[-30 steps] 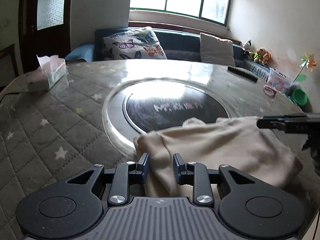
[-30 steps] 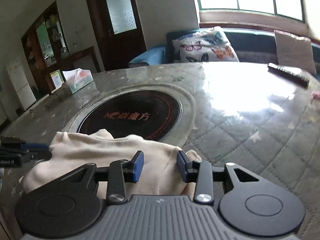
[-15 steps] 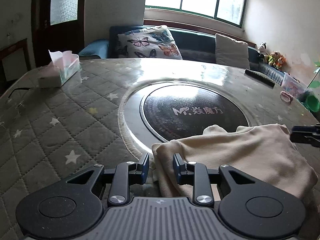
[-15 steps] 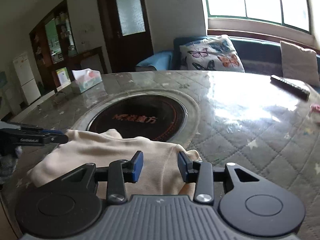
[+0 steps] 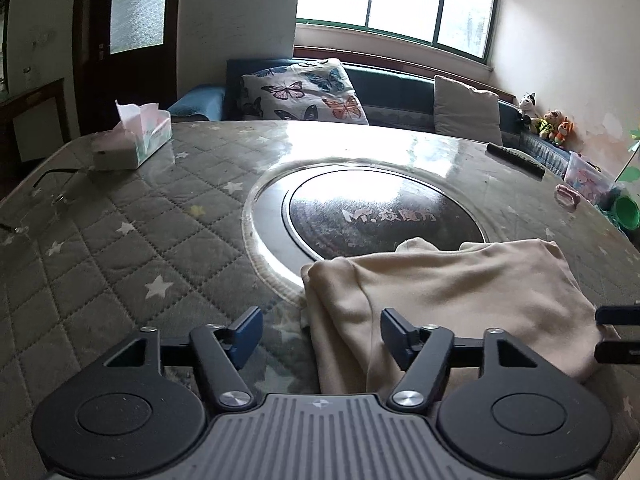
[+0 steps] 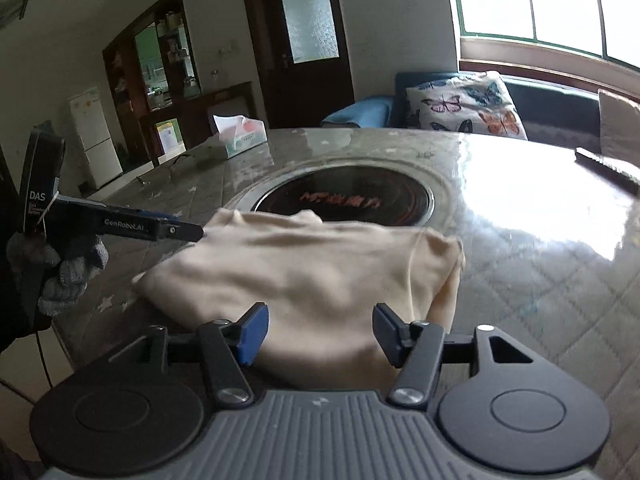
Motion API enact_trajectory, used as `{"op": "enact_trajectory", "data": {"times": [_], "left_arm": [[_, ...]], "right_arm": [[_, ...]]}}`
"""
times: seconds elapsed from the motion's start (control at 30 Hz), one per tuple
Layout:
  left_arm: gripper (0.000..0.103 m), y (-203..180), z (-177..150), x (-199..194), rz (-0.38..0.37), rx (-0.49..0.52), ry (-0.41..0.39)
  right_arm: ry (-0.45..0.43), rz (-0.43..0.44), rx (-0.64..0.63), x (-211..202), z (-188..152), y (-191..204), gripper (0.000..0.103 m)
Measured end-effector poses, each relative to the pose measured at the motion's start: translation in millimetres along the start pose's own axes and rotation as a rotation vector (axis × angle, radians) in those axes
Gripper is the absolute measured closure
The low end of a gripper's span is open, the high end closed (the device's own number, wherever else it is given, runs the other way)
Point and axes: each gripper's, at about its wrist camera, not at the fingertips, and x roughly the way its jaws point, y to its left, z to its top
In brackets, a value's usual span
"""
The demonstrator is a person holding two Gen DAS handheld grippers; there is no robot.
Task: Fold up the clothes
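A folded cream garment (image 5: 452, 292) lies on the quilted table near its front edge, partly over the rim of the round black hob; it also shows in the right wrist view (image 6: 312, 276). My left gripper (image 5: 320, 334) is open, its jaws astride the garment's left folded edge. My right gripper (image 6: 318, 334) is open, its jaws spread over the garment's near right part. In the right wrist view the left gripper (image 6: 188, 232) reaches to the garment's far left corner. The right gripper's fingertips (image 5: 616, 314) show at the right edge of the left wrist view.
A round black induction hob (image 5: 380, 216) is set into the table's middle. A tissue box (image 5: 132, 140) stands at the far left, a black remote (image 5: 516, 160) at the far right. Toys and a green bowl (image 5: 628, 212) sit past the right edge. A sofa with cushions is behind.
Both grippers went from nearly shut on the garment to wide open, letting go of it. Both drew back a little; the garment lies flatter on the table.
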Motion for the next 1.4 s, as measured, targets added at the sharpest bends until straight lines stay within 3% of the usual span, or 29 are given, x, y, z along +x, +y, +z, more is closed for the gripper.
{"op": "enact_trajectory", "data": {"times": [0.23,0.4,0.87,1.17,1.4], "left_arm": [[0.012,6.2,-5.8,-9.0,0.021,-0.027,-0.008],[0.0,11.7,-8.0,-13.7,0.025,-0.062,-0.013],[0.0,24.9,-17.6,-18.8,0.069,-0.101,0.006],[0.0,23.6,-21.1,-18.3,0.076,-0.092,0.016],[0.0,26.1,-21.2,-19.4,0.086,-0.098,0.015]], "right_arm": [[0.027,-0.012,0.05,-0.6,-21.3,-10.9,0.041],[0.005,-0.003,0.03,-11.0,-18.7,-6.2,0.028],[0.043,-0.005,0.001,-13.0,-26.2,-6.1,0.02],[0.055,-0.113,0.019,-27.9,-35.8,-23.0,0.02],[0.082,-0.291,0.009,-25.1,-41.3,-51.9,0.015]]}}
